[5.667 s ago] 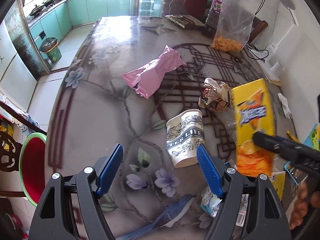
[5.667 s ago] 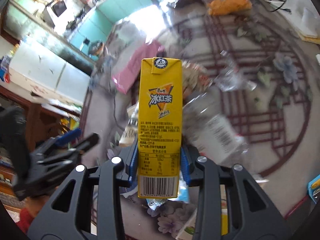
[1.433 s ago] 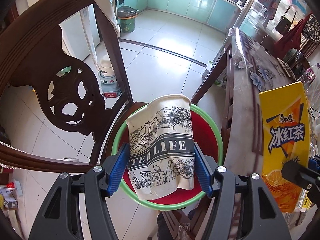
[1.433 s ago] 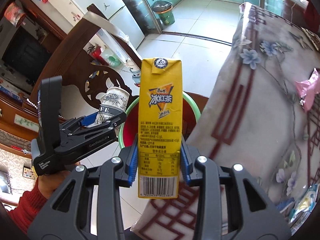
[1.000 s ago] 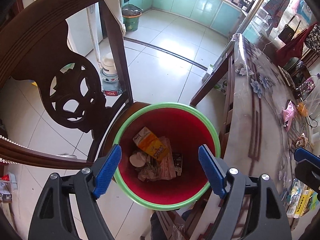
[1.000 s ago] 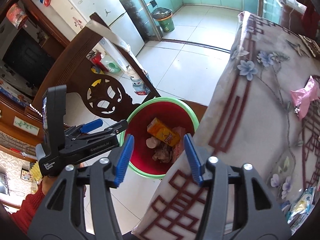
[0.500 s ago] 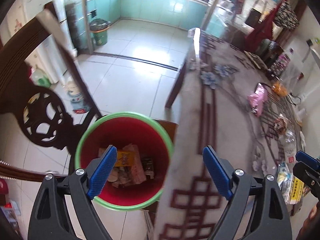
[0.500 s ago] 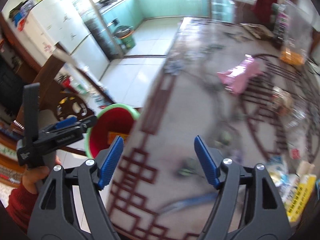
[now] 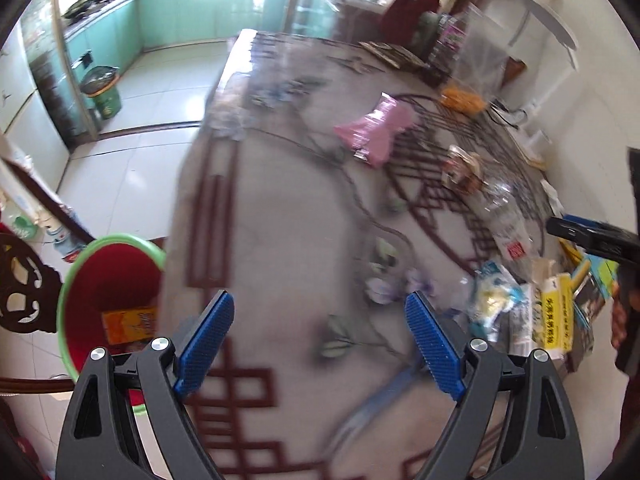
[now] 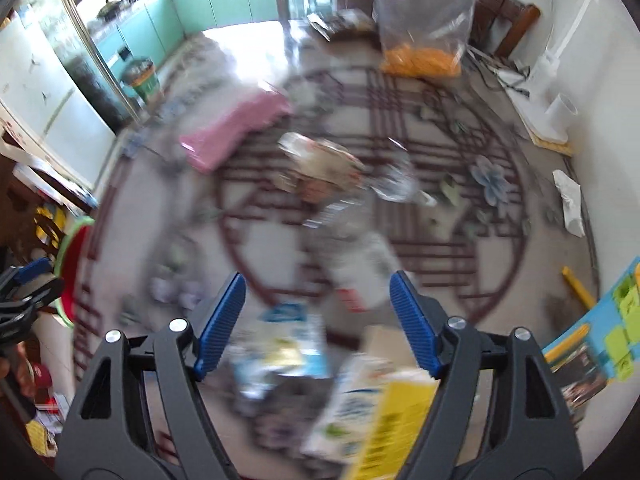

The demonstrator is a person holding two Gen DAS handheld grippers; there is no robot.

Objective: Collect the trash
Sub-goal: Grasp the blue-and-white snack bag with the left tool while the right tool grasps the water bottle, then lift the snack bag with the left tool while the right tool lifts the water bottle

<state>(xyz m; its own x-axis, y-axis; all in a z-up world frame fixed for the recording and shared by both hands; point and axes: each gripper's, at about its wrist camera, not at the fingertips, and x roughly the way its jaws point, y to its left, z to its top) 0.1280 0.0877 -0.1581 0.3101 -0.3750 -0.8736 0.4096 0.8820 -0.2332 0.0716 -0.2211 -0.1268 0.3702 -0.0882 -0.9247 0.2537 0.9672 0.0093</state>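
My left gripper (image 9: 318, 299) is open and empty above the table's near left part. Beside that edge, on the floor, stands the red bin with a green rim (image 9: 116, 240), and a yellow carton (image 9: 128, 324) lies inside it. My right gripper (image 10: 317, 280) is open and empty over the litter at the table's near right. Under it, blurred, lie a clear plastic bottle (image 10: 360, 264), a blue-white wrapper (image 10: 288, 340) and a yellow-white box (image 10: 392, 412). Farther off lie a crumpled paper wrapper (image 10: 320, 168) and a pink wrapper (image 10: 236, 128).
A clear bag of orange snacks (image 10: 420, 20) stands at the table's far end. A white tissue (image 10: 570, 200) and bright books (image 10: 600, 320) lie along the right side. A carved wooden chair (image 9: 20, 280) stands by the bin. A green can (image 9: 102, 88) sits on the kitchen floor.
The paper cup and the yellow carton dropped from the grippers into the red bin. Both grippers opened and swung right, from above the bin to above the table.
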